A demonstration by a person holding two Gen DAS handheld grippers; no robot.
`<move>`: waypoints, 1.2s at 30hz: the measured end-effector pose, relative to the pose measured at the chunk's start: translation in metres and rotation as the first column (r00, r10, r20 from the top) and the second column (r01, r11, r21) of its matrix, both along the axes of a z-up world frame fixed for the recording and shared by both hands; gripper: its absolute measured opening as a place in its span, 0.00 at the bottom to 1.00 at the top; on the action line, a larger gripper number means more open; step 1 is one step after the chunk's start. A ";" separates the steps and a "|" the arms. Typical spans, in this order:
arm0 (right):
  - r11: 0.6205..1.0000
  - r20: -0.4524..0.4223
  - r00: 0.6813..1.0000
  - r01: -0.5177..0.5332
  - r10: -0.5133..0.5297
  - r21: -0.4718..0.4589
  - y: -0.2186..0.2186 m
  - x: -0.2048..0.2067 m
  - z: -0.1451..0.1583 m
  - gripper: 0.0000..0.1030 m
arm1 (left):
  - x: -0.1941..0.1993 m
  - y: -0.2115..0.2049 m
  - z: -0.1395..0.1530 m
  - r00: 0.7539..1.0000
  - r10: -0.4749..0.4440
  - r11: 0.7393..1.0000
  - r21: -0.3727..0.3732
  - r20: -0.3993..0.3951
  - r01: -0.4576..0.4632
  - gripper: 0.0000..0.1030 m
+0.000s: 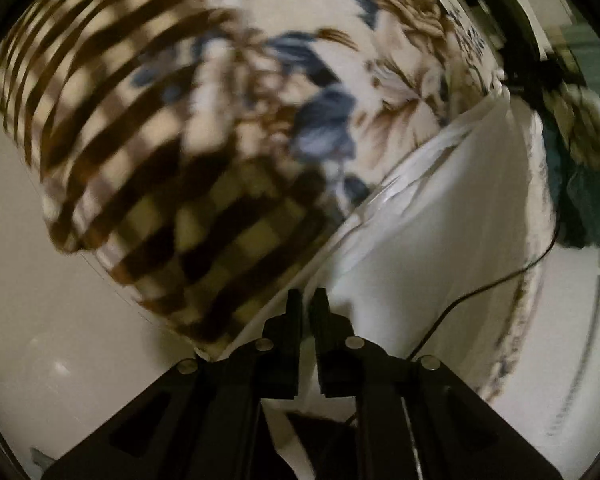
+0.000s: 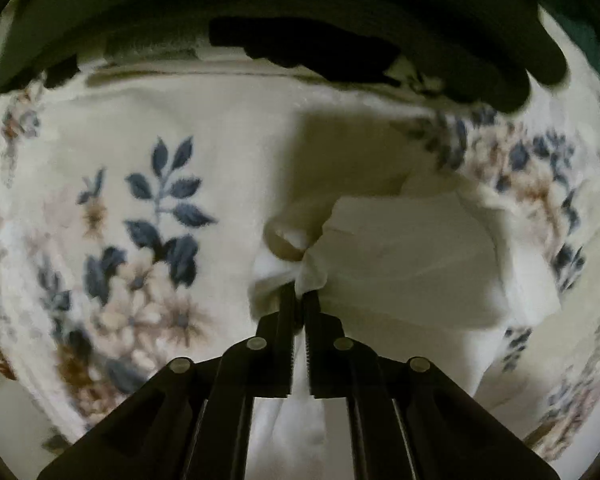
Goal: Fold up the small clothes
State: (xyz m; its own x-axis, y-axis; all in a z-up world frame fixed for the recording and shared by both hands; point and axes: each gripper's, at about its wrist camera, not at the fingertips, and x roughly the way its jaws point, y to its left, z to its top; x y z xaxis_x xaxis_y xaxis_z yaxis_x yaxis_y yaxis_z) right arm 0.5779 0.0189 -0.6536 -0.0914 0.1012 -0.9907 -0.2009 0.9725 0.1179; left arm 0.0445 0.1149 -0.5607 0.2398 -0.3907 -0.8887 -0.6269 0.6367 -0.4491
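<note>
Your left gripper [image 1: 307,300] has its jaws nearly together on the edge of a white garment [image 1: 440,224], which stretches away from the fingertips over a floral blanket [image 1: 320,80] with a brown-and-cream checked border [image 1: 204,232]; this view is blurred. Your right gripper [image 2: 299,300] is clamped on a bunched fold of the same white garment [image 2: 412,264], which lies spread to the right of the fingers on the floral blanket [image 2: 100,208].
</note>
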 end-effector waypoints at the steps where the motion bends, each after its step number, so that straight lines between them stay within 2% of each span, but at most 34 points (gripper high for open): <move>1: 0.999 -0.021 1.000 0.017 -0.016 0.041 -0.011 -0.005 0.004 0.37 | -0.005 0.005 0.004 1.000 -0.004 1.000 -0.011 0.008 0.004 0.19; 2: 0.994 -0.050 0.998 0.049 -0.045 0.093 -0.028 -0.020 0.012 0.57 | -0.007 0.009 0.007 1.000 -0.006 1.000 -0.017 0.012 0.006 0.27; 4: 0.984 -0.079 0.994 0.084 -0.072 0.155 -0.056 -0.048 0.024 0.61 | -0.013 0.019 0.013 0.999 0.001 0.999 -0.039 0.046 0.001 0.58; 6: 0.976 -0.127 0.988 0.110 -0.087 0.189 -0.091 -0.100 0.032 0.61 | -0.011 0.023 0.013 0.998 -0.003 0.999 -0.046 0.067 0.006 0.60; 8: 0.972 -0.187 0.976 0.146 -0.111 0.184 -0.121 -0.158 0.031 0.61 | -0.002 0.022 0.010 0.997 -0.038 0.998 -0.040 0.072 0.041 0.60; 11: 0.963 -0.340 0.929 0.211 -0.145 0.167 -0.164 -0.263 0.010 0.61 | 0.017 0.014 0.001 0.991 -0.118 0.993 -0.005 0.071 0.118 0.60; 13: 0.954 -0.457 0.876 0.254 -0.156 0.160 -0.180 -0.330 -0.014 0.61 | 0.025 0.006 -0.005 0.985 -0.158 0.987 0.011 0.062 0.158 0.59; 14: 0.940 -0.515 0.838 0.302 -0.182 0.159 -0.188 -0.368 -0.028 0.61 | 0.029 0.001 -0.007 0.983 -0.171 0.985 0.024 0.062 0.170 0.58; 15: 0.930 -0.549 0.813 0.330 -0.191 0.164 -0.191 -0.393 -0.037 0.61 | 0.030 -0.003 -0.007 0.981 -0.183 0.983 0.042 0.066 0.180 0.57; 17: 0.898 -0.598 0.773 0.396 -0.213 0.193 -0.193 -0.435 -0.054 0.61 | 0.029 -0.009 -0.006 0.978 -0.201 0.976 0.099 0.059 0.195 0.27; 18: 0.882 -0.602 0.770 0.416 -0.212 0.220 -0.191 -0.448 -0.059 0.60 | 0.027 -0.012 -0.007 0.976 -0.210 0.973 0.104 0.050 0.204 0.03; 19: 0.871 -0.590 0.780 0.423 -0.210 0.250 -0.190 -0.456 -0.061 0.43 | 0.026 -0.014 -0.006 0.977 -0.206 0.975 0.098 0.050 0.200 0.03; 20: 0.865 -0.552 0.804 0.423 -0.221 0.269 -0.191 -0.462 -0.060 0.05 | 0.022 -0.013 -0.002 0.980 -0.189 0.977 0.107 0.059 0.182 0.03; 21: 0.874 -0.535 0.813 0.414 -0.230 0.253 -0.191 -0.464 -0.058 0.05 | 0.019 -0.012 0.001 0.984 -0.160 0.984 0.090 0.073 0.153 0.02; 23: 0.881 -0.554 0.795 0.422 -0.248 0.211 -0.197 -0.474 -0.048 0.03 | 0.008 -0.008 0.006 0.992 -0.108 0.992 0.069 0.068 0.103 0.02; 24: 0.887 -0.544 0.805 0.408 -0.236 0.218 -0.200 -0.475 -0.040 0.03 | 0.003 -0.009 0.008 0.993 -0.101 0.993 0.060 0.059 0.097 0.03; 26: 0.911 -0.492 0.840 0.362 -0.228 0.196 -0.205 -0.477 -0.031 0.04 | -0.002 -0.014 0.010 0.993 -0.116 0.993 0.034 0.029 0.115 0.04; 27: 0.925 -0.487 0.846 0.338 -0.218 0.173 -0.206 -0.479 -0.034 0.04 | -0.001 -0.018 0.015 0.990 -0.144 0.989 0.037 -0.001 0.144 0.05; 28: 0.939 -0.505 0.842 0.305 -0.188 0.159 -0.206 -0.478 -0.039 0.05 | 0.008 -0.021 0.017 0.986 -0.165 0.986 0.034 -0.018 0.165 0.05; 29: 0.940 -0.539 0.826 0.297 -0.165 0.168 -0.212 -0.475 -0.043 0.10 | 0.011 -0.022 0.024 0.981 -0.190 0.981 0.037 -0.047 0.192 0.05; 30: 0.931 -0.559 0.813 0.313 -0.161 0.188 -0.220 -0.469 -0.042 0.11 | 0.015 -0.020 0.034 0.975 -0.213 0.975 0.049 -0.067 0.217 0.05; 31: 0.923 -0.556 0.814 0.326 -0.165 0.204 -0.226 -0.463 -0.037 0.16 | 0.020 -0.017 0.044 0.971 -0.230 0.970 0.061 -0.064 0.234 0.07; 32: 0.915 -0.530 0.829 0.337 -0.177 0.222 -0.238 -0.451 -0.025 0.31 | 0.028 -0.014 0.055 0.968 -0.245 0.965 0.078 -0.058 0.249 0.11; 33: 0.909 -0.505 0.842 0.346 -0.191 0.233 -0.247 -0.441 -0.017 0.40 | 0.039 -0.010 0.066 0.964 -0.262 0.960 0.091 -0.044 0.265 0.27; 34: 0.897 -0.465 0.859 0.362 -0.215 0.255 -0.259 -0.424 -0.004 0.55 | 0.053 -0.006 0.075 0.961 -0.275 0.956 0.104 -0.016 0.275 0.50; 35: 0.881 -0.429 0.870 0.383 -0.243 0.278 -0.269 -0.405 0.007 0.59 | 0.071 -0.003 0.082 0.959 -0.284 0.952 0.123 0.016 0.280 0.57; 36: 0.870 -0.403 0.876 0.397 -0.264 0.293 -0.277 -0.388 0.015 0.59 | 0.097 -0.001 0.090 0.953 -0.293 0.951 0.130 0.077 0.282 0.58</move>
State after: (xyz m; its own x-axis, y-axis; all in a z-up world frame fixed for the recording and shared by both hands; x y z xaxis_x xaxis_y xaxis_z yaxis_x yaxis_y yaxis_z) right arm 0.1898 -0.2580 -0.6390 -0.3108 0.5252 -0.7922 0.2425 0.8497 0.4681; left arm 0.1420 0.1136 -0.4703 0.2175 -0.3512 -0.9107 -0.3676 0.8348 -0.4098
